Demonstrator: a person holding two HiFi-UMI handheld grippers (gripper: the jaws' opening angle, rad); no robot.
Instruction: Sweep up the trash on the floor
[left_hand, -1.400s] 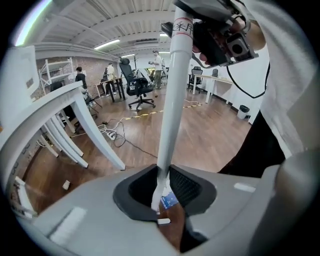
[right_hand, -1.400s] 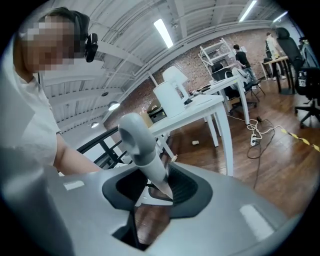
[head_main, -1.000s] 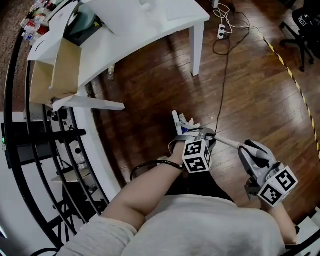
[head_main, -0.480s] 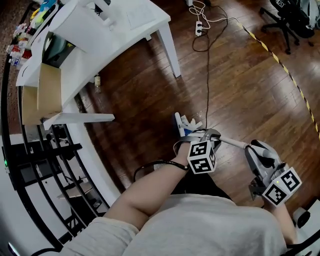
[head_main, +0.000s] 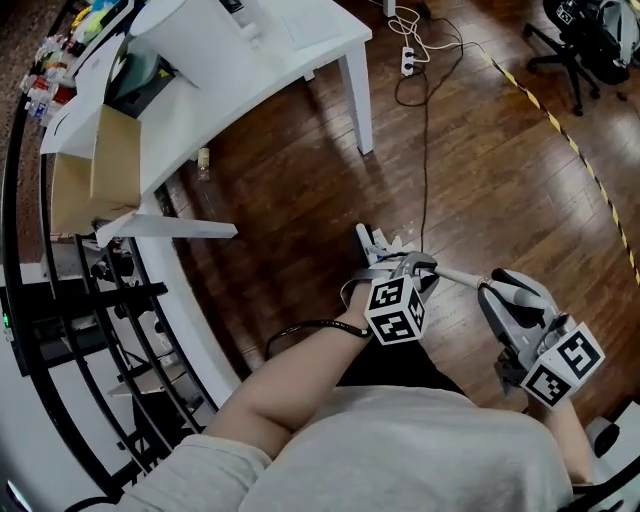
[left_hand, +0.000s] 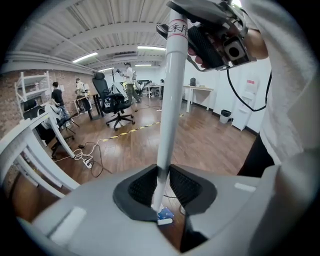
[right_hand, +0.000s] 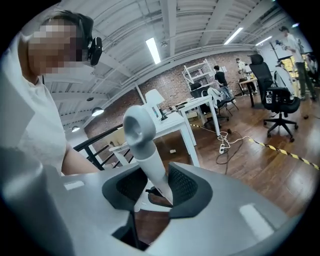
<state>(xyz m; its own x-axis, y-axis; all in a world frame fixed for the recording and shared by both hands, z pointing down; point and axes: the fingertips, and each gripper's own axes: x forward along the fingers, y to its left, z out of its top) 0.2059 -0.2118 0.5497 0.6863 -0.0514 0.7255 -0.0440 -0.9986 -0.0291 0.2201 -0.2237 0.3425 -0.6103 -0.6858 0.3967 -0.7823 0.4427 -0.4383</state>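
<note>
- The dark wood floor (head_main: 300, 200) fills the head view and lies under both sets of fingers.
- A white table (head_main: 280, 50) stands well ahead of the fingertips, up and to the left, with a cardboard box (head_main: 90, 180) tucked at its near end.
- A black office chair (head_main: 585, 30) stands far beyond the right fingers, past a yellow-and-black tape line (head_main: 570, 140).
- The left gripper (head_main: 405, 268) is held low in front of the person. In the left gripper view its dark pads are pressed onto the white broom handle (left_hand: 170, 100), one from each side.
- The right gripper (head_main: 500, 295) is just to the right of the left one. In the right gripper view its pads pinch the same handle near its top, so that the end with the hanging hole (right_hand: 137, 127) stands out beyond the fingertips.
- The handle runs straight from one pair of fingers to the other, and a short bare stretch shows between them.
- A black cable (head_main: 425, 150) runs across the floor from near the left fingertips away to a white power strip (head_main: 408, 62).
- A blue and white piece (head_main: 375, 245) sits on the floor just past the left fingertips. It may be the broom's head or a scrap of trash; the view is too small to tell.
- A small bottle (head_main: 204, 162) lies under the table's edge, well away from both grippers.
</note>
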